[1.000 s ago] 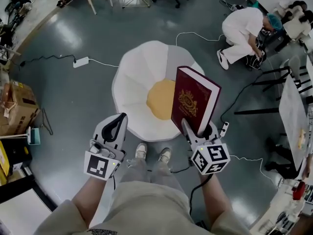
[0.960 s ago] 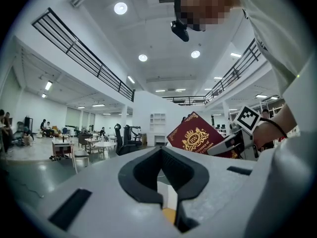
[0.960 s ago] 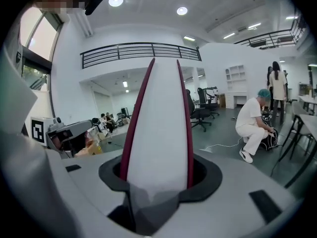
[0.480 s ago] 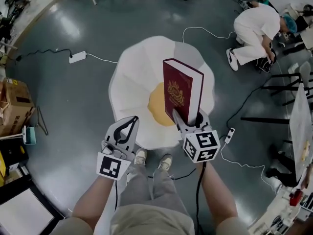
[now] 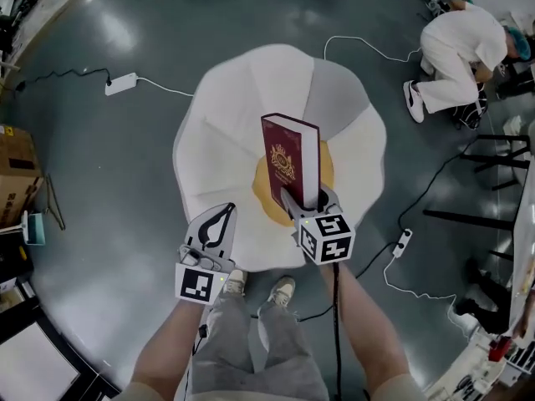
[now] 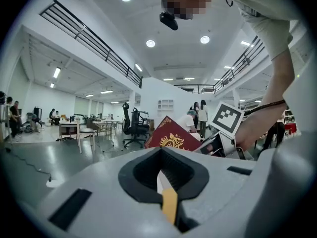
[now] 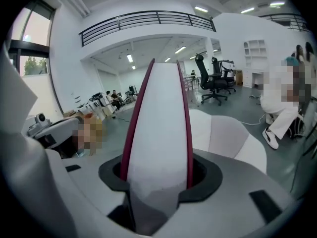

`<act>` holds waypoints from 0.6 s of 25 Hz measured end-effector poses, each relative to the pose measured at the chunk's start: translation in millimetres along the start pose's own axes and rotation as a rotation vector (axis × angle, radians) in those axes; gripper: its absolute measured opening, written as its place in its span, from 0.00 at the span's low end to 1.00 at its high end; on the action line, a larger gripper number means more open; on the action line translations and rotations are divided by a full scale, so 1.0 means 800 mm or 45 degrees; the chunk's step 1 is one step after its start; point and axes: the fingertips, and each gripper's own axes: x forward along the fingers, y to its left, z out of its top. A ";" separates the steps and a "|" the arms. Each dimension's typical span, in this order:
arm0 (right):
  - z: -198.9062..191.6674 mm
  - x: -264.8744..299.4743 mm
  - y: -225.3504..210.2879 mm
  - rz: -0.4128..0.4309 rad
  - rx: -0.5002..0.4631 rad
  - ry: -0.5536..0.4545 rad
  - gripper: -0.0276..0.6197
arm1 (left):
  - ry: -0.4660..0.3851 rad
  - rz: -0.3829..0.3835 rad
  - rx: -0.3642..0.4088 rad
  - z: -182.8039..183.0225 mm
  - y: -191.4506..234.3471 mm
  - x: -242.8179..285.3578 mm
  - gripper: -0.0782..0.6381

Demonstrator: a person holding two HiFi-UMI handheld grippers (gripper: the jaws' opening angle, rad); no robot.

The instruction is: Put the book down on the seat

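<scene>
A thick maroon book (image 5: 288, 167) with a gold crest stands upright in my right gripper (image 5: 304, 197), which is shut on its lower edge. It hangs over the yellow centre (image 5: 328, 172) of the white, petal-shaped seat (image 5: 230, 115). In the right gripper view the book's white page edge (image 7: 158, 133) rises straight up between the jaws. My left gripper (image 5: 216, 220) is shut and holds nothing, at the seat's near left rim. In the left gripper view the book (image 6: 171, 139) shows beyond those jaws, beside the right gripper's marker cube (image 6: 227, 119).
The seat stands on a grey floor. A person in white (image 5: 460, 44) crouches at the far right. Cables (image 5: 418, 190) and power strips (image 5: 121, 83) lie around the seat. Cardboard boxes (image 5: 15, 174) stand at the left, table legs (image 5: 493, 153) at the right. My feet (image 5: 255, 286) are at the seat's near edge.
Both grippers have moved forward over the seat. The book has shifted left from the seat's right rim to above its yellow centre, and it stands more upright.
</scene>
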 end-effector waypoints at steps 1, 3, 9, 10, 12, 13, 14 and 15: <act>-0.020 0.018 -0.004 0.005 0.013 0.012 0.38 | 0.007 -0.002 -0.004 -0.026 0.001 0.006 0.11; -0.059 0.053 -0.014 0.008 0.038 0.031 0.38 | 0.026 -0.008 -0.013 -0.080 0.001 0.016 0.11; -0.173 0.139 -0.039 0.013 0.087 0.087 0.38 | 0.084 0.003 -0.066 -0.215 0.003 0.037 0.11; -0.190 0.152 -0.043 0.012 0.104 0.098 0.38 | 0.092 0.001 -0.064 -0.233 0.002 0.039 0.11; -0.220 0.176 -0.050 0.005 0.133 0.122 0.38 | 0.102 -0.010 -0.057 -0.264 -0.001 0.044 0.11; -0.233 0.187 -0.053 0.004 0.146 0.132 0.38 | 0.106 -0.015 -0.055 -0.277 -0.002 0.046 0.11; -0.243 0.196 -0.055 0.004 0.160 0.139 0.38 | 0.110 -0.017 -0.055 -0.289 -0.002 0.048 0.11; -0.252 0.204 -0.057 0.006 0.172 0.144 0.38 | 0.115 -0.017 -0.058 -0.298 -0.002 0.050 0.11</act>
